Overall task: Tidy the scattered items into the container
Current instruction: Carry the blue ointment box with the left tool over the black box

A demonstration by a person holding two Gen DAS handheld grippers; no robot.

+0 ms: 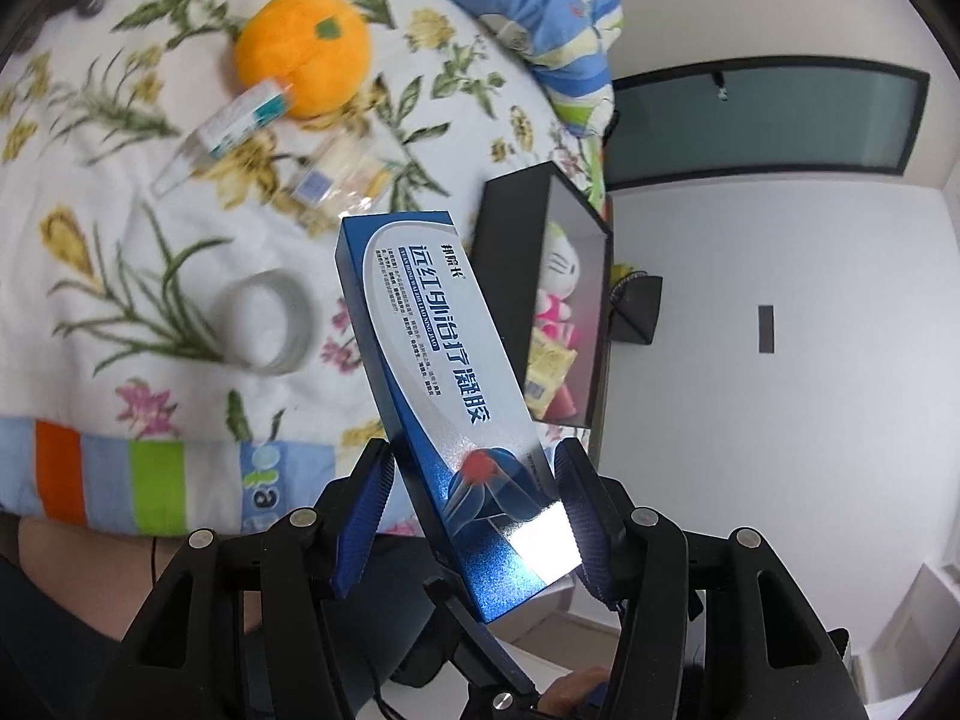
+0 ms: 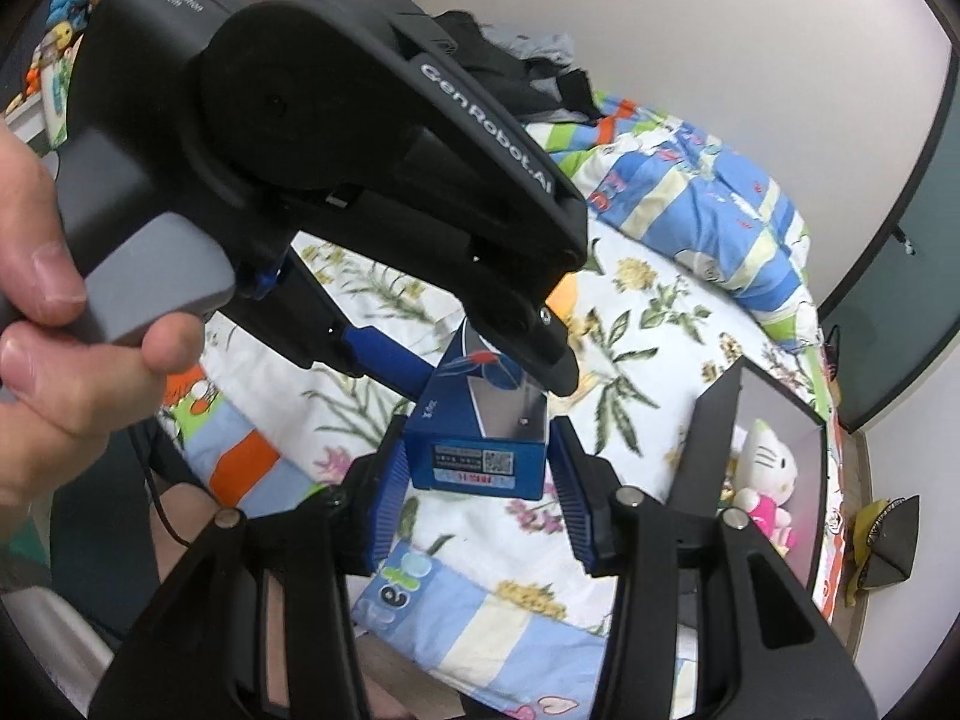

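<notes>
A long blue and silver medicine box (image 1: 447, 396) stands slanted between the pads of my left gripper (image 1: 474, 516), held above the floral bedspread (image 1: 90, 276). In the right wrist view the same box (image 2: 477, 450) shows end-on between the blue pads of my right gripper (image 2: 477, 501), with the left gripper's fingers (image 2: 540, 336) on its far part. The right pads sit at the box's sides; contact is unclear. A black open container (image 1: 510, 276) holding a Hello Kitty plush (image 1: 561, 282) lies on its side at the bed's edge; it also shows in the right wrist view (image 2: 714, 438).
On the bedspread lie an orange plush fruit (image 1: 303, 54), a small teal and white box (image 1: 243, 120), a clear packet (image 1: 336, 180) and a roll of clear tape (image 1: 264, 321). A striped quilt (image 2: 708, 192) is bunched at the back. A hand (image 2: 54, 324) holds the left tool.
</notes>
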